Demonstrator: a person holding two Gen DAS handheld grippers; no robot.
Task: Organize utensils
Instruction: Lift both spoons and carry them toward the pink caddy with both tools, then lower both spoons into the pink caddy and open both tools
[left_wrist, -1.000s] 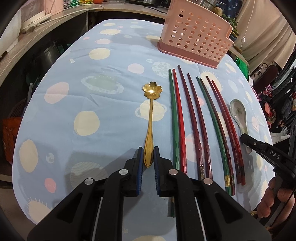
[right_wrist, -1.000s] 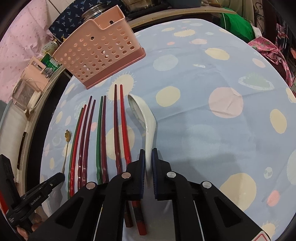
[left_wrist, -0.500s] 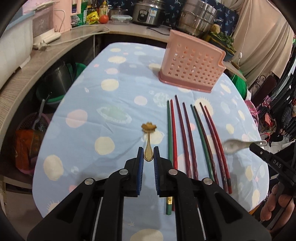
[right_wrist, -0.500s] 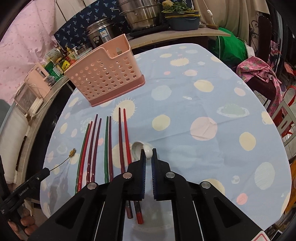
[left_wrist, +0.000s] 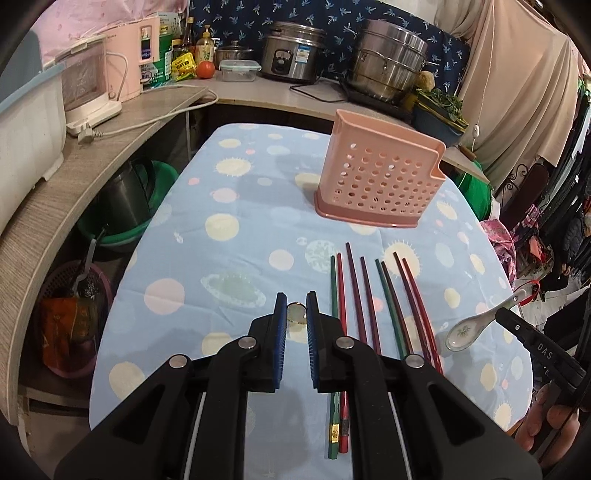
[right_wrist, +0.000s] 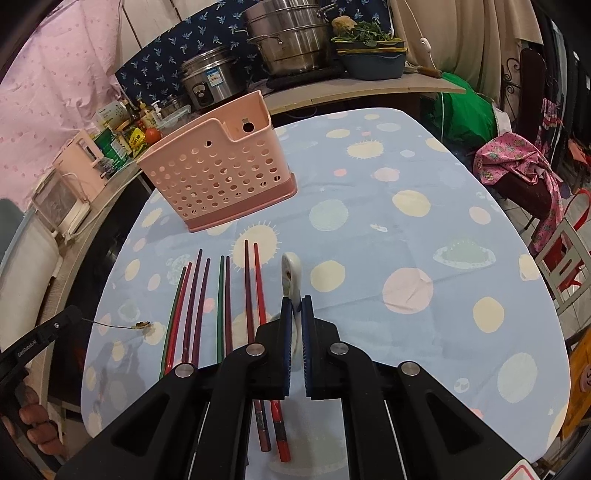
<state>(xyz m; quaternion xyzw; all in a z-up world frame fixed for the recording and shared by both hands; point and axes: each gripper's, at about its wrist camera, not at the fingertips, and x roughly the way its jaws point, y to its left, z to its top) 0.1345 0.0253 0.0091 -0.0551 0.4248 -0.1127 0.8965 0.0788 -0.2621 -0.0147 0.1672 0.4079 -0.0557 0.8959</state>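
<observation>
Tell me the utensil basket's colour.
Pink, with round holes; the utensil basket shows best in the right wrist view.

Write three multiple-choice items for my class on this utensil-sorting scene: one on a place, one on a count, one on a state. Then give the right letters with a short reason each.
1. Where does the pink basket stand?
A. Beyond the chopstick tips
B. In a claw
C. On the counter

2. How many chopsticks lie on the cloth?
A. Four
B. Eight
C. Twelve

3. What state is the white spoon in?
A. Lying beside the chopsticks
B. Inside the basket
C. Lifted, gripped by its handle

Key: 1 A, it stands on the tablecloth past the tips. 2 B, four pairs show. 3 C, the right claw is shut on its handle above the cloth; the left claw likewise holds the gold spoon.
</observation>
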